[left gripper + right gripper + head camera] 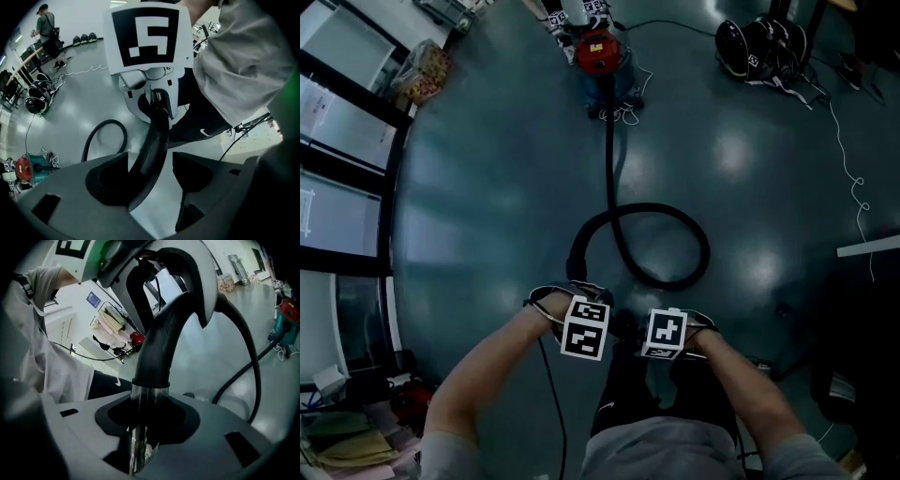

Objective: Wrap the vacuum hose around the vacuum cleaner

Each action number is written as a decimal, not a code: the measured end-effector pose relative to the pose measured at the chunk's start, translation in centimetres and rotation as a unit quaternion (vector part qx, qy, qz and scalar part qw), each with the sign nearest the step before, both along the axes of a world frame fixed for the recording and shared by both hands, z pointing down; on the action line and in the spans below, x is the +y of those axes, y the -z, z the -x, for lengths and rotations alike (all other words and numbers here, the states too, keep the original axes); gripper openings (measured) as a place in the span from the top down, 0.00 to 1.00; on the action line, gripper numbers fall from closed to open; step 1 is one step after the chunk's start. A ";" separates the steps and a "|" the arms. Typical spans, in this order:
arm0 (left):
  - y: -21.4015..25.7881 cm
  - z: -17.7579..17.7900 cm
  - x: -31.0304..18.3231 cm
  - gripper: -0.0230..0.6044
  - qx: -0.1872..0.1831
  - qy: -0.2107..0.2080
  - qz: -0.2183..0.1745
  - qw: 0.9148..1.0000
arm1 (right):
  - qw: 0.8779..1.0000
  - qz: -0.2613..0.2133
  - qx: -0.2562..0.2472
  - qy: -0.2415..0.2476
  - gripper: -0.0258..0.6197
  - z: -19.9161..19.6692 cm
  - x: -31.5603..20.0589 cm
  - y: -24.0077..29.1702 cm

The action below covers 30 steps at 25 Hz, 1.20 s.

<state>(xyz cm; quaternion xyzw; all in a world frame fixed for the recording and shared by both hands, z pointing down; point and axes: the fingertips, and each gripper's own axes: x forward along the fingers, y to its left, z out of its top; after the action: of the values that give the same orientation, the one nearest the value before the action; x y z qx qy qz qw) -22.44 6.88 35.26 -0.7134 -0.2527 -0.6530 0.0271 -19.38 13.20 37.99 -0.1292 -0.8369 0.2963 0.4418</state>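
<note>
The red vacuum cleaner (598, 52) stands far ahead on the grey floor; it also shows small in the gripper views (26, 168) (286, 317). Its black hose (675, 220) runs toward me and curls in one loop on the floor. The hose ends in a curved black handle (159, 343) with a chrome tube (139, 404). My right gripper (140, 432) (661, 336) is shut on that tube. My left gripper (151, 161) (598, 326) stands open, straddling the black handle (157, 136), which leans by one jaw. The two grippers face each other closely.
Black helmets or headsets (759, 47) lie at the back right, with a white cable (848, 178) trailing over the floor. Glass partitions (337, 187) line the left side. A person (47, 33) stands far off by a counter. A dark cable (553, 403) runs under my left arm.
</note>
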 end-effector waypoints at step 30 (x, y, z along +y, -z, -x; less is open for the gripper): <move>-19.1 -7.2 -2.7 0.79 0.096 0.071 0.137 0.983 | 0.980 -0.101 0.063 0.159 0.75 -8.5 -10.9 -16.1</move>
<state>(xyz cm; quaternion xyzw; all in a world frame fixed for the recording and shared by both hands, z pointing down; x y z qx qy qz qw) -15.20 4.20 54.34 -0.7861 -0.2846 -0.5408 -0.0930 -10.85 2.32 54.12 -0.1960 -0.8016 0.1439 0.5461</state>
